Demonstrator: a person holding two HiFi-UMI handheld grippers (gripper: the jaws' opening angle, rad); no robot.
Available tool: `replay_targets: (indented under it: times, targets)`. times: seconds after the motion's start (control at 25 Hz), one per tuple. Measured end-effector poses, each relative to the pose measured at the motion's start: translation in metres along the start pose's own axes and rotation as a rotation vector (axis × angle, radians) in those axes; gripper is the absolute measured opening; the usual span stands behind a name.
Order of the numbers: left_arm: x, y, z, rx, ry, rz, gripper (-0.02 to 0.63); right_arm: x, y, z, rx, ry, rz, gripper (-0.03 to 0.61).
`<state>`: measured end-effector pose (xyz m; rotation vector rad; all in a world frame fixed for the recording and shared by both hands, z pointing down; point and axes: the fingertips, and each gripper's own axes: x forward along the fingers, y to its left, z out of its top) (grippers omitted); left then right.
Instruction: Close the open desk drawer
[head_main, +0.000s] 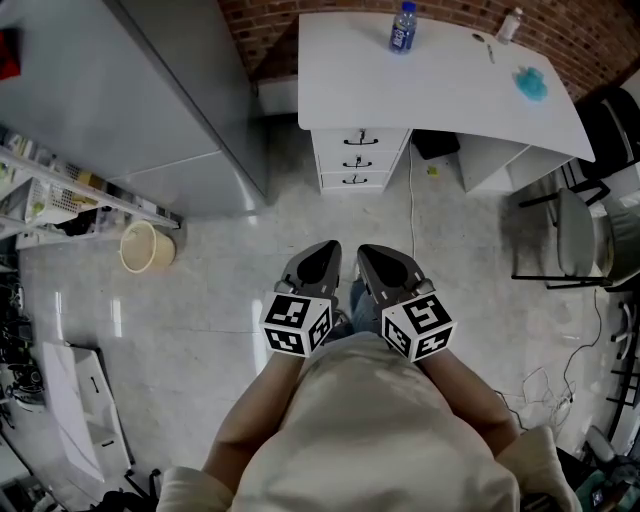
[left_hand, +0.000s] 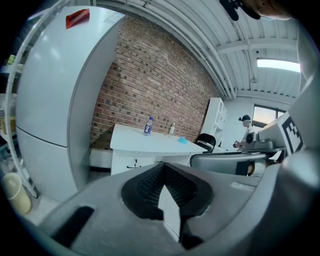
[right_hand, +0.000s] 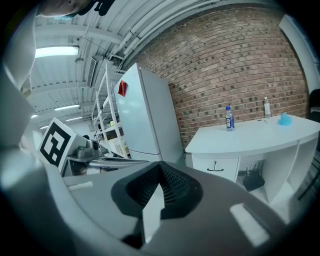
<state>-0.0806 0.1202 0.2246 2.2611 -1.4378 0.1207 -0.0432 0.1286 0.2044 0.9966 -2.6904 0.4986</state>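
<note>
Nearest: left hand-held gripper (head_main: 325, 252) and right hand-held gripper (head_main: 372, 253), side by side before person's (head_main: 370, 430) chest, marker cubes up. Both have jaws pressed together, nothing between. Beige bin (head_main: 147, 247) on floor beside fridge (head_main: 150, 90), upright, mouth open; contents not discernible. Bottle (head_main: 402, 27) upright on tabletop (head_main: 440, 85), capped, blue label. Desk drawers (head_main: 358, 160): stack of three under tabletop's left end, well apart from grippers. Fronts face person, each front's long axis left-right in head view. Whether any stands out, cannot tell.
</note>
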Motion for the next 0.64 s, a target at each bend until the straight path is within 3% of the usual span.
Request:
replay_targets:
  times: [0.64]
  targets:
    - [-0.0057,0.0064,-0.0018,-0.007,-0.008,-0.001,-0.002,0.0032,0.0066,0.0036,-0.017,-0.015,-0.006,0.002]
